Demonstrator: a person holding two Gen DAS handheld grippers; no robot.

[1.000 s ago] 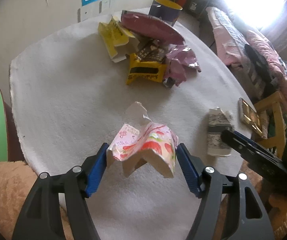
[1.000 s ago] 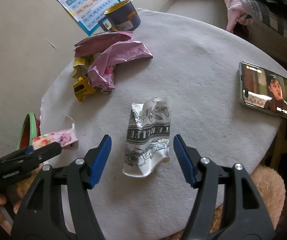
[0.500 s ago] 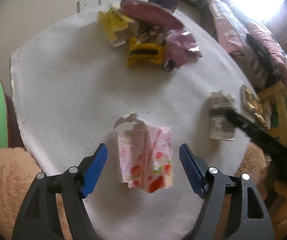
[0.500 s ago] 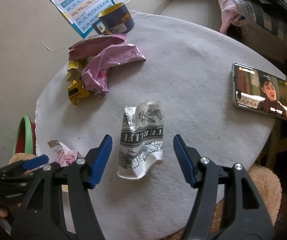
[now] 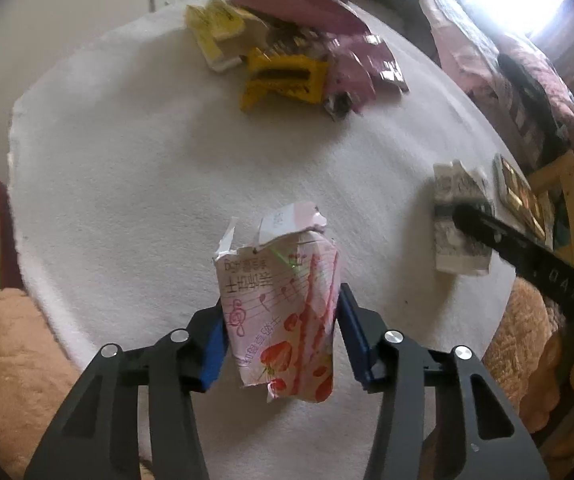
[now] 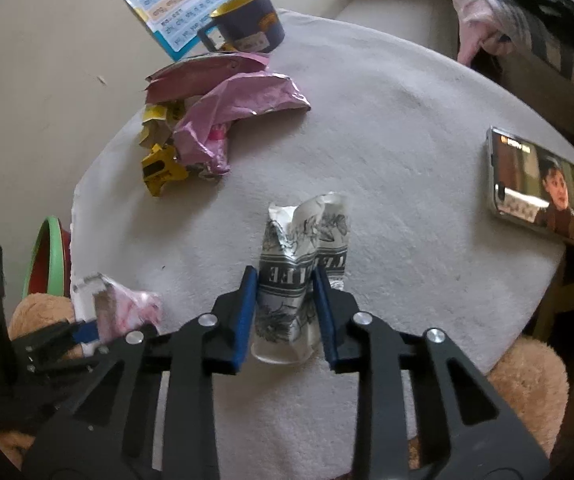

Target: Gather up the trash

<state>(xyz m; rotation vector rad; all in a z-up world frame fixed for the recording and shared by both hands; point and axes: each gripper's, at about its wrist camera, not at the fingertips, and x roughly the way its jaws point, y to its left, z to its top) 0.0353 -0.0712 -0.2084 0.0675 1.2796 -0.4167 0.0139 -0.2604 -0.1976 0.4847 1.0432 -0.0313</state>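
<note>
A round table covered in white fleecy cloth (image 5: 135, 152) is being viewed from two gripper cameras. In the left wrist view, the left gripper (image 5: 281, 332) is being closed on a torn pink-and-white carton printed with strawberries (image 5: 283, 308) — its blue pads are pressing both sides, the jaws having just been narrowing. The carton is being held near the table's front edge. Only this view is showing the carton's print and torn top clearly; in the right wrist view it is appearing as a blurred pink shape at lower left (image 6: 123, 308).

In the right wrist view, the right gripper (image 6: 285, 300) is being squeezed onto a crushed white paper cup with black leaf print (image 6: 303, 264), which is lying on the cloth; the jaws have just been narrowing and the cup is being pinched between the blue pads. In the left wrist view this cup (image 5: 459, 224) is being partly hidden by a black finger.

Only the right wrist view is showing a phone with a lit screen (image 6: 543, 192) and a dark blue mug with a yellow inside (image 6: 247, 24) clearly. A heap of pink foil and yellow wrappers (image 6: 215, 128) is lying at the far side — seen in both views.
</note>
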